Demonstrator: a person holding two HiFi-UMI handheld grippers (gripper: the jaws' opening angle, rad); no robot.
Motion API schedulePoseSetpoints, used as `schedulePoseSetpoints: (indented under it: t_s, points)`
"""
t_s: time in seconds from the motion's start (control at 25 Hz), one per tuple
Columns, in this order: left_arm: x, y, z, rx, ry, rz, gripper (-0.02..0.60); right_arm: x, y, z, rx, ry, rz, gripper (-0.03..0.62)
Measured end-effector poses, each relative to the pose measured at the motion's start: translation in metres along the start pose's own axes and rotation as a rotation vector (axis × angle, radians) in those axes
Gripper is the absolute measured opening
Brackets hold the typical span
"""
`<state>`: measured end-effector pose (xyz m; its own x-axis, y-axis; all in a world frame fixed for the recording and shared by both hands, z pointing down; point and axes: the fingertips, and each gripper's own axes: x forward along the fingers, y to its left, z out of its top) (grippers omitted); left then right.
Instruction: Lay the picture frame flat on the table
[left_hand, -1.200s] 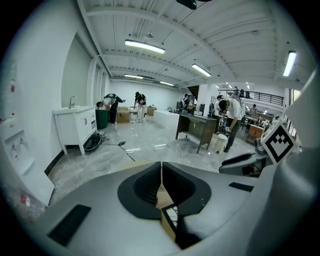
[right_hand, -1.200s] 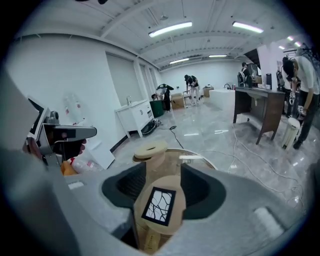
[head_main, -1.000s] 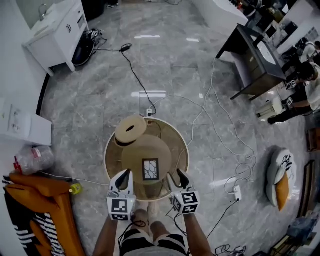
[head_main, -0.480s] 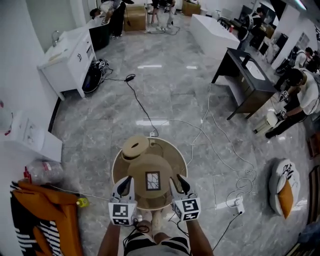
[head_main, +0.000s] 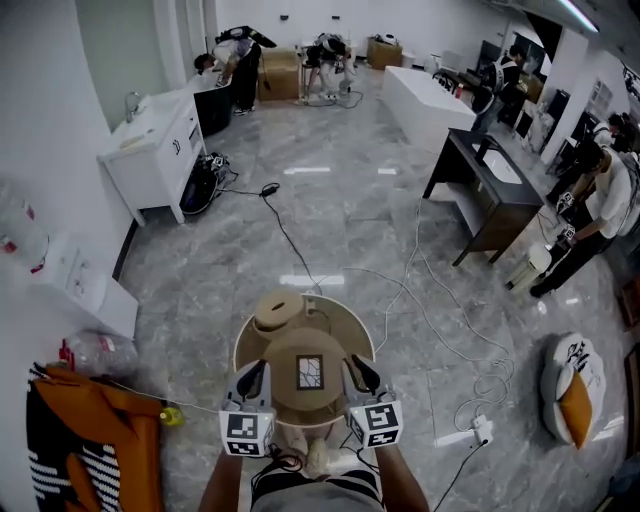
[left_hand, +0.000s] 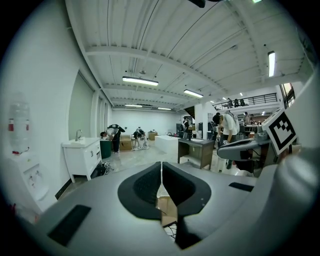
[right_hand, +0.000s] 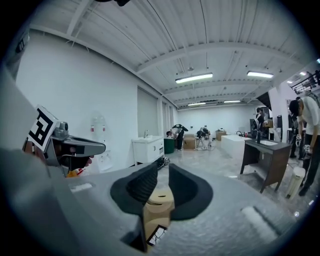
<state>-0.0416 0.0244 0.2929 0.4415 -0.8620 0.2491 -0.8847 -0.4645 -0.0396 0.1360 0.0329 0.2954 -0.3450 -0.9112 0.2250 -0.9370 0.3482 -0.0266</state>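
A small dark picture frame (head_main: 309, 372) lies flat, face up, on a tan domed block (head_main: 305, 395) on the round table (head_main: 243, 347). In the right gripper view the frame (right_hand: 156, 234) shows low, under the jaws. My left gripper (head_main: 254, 370) hangs just left of the frame, jaws pressed together with nothing in them (left_hand: 161, 172). On the frame's right, my right gripper (head_main: 358, 364) is closing; a narrow gap is left and nothing sits in it (right_hand: 163, 176). Neither gripper touches the frame.
A tan ring-shaped block (head_main: 279, 311) sits at the table's far side. Cables (head_main: 420, 300) run over the grey floor. An orange chair (head_main: 95, 430) stands at the left, a white cabinet (head_main: 160, 150) at the far left, a dark desk (head_main: 490, 190) at the right. People work in the background.
The head view has tilted up, showing more of the room and the table smaller. Both grippers stay beside the frame. The right gripper's jaws have narrowed.
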Motion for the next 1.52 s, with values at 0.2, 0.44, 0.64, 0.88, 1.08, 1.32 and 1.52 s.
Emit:
schedulePoseSetpoints:
  t_s: [0.2,0.44,0.64,0.88,1.08,1.32,1.52]
  points:
    - [-0.035,-0.011,0.004,0.007,-0.001,-0.002,0.026,-0.030,0.019,0.011,-0.025,-0.024,0.007,0.046]
    - [-0.066,-0.024,0.005,0.028,-0.013,-0.016,0.025,-0.061,0.034,0.016,-0.035,-0.052,0.013,0.007]
    - [-0.089,-0.035,0.010,0.029,-0.020,-0.002,0.026,-0.090,0.039,0.019,-0.035,-0.073,0.019,0.002]
    - [-0.109,-0.051,-0.003,0.037,-0.004,-0.018,0.025,-0.117,0.045,0.009,-0.024,-0.076,0.013,0.002]
    - [-0.113,-0.057,-0.004,0.046,0.005,-0.014,0.025,-0.124,0.047,0.007,-0.021,-0.079,0.016,0.002]
    - [-0.112,-0.059,-0.003,0.040,0.002,-0.022,0.025,-0.121,0.048,0.007,-0.030,-0.073,0.016,0.000]
    - [-0.113,-0.059,-0.005,0.036,0.005,-0.023,0.026,-0.122,0.049,0.004,-0.019,-0.067,0.016,-0.002]
